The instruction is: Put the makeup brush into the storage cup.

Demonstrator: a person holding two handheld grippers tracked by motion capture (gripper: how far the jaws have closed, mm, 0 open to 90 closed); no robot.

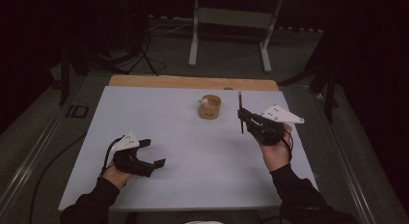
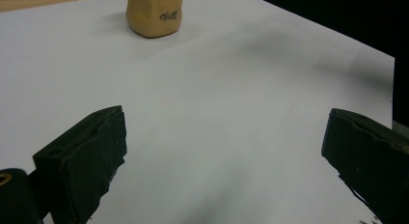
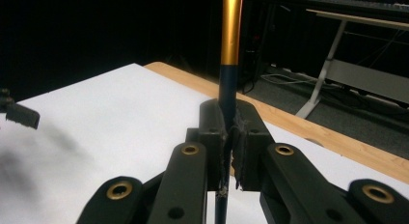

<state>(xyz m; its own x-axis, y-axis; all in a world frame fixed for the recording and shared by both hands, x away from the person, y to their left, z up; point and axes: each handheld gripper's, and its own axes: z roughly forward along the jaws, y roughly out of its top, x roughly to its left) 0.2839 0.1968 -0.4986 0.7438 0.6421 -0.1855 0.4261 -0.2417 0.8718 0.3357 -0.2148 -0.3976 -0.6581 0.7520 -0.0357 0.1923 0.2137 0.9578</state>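
Observation:
A slim dark pen [image 1: 239, 113] with a gold band [image 3: 230, 35] stands nearly upright, clamped between the jaws of my right gripper [image 1: 242, 116] [image 3: 230, 137], which is shut on it above the right side of the white board [image 1: 159, 113]. Just left of the pen sits a small tan holder [image 1: 210, 108] [image 2: 154, 14] with something pale inside. My left gripper [image 1: 153, 152] [image 2: 226, 151] hovers low over the board's near left part, jaws wide apart and nothing between them. One of its jaws appears far left in the right gripper view [image 3: 19, 113].
The white board lies on a wooden table whose edge [image 1: 193, 82] shows at the back. Beyond it stand a white desk frame [image 1: 230, 21] and a dark tripod [image 1: 142, 50] on the grey floor. A cable [image 1: 48, 166] runs off the board's left side.

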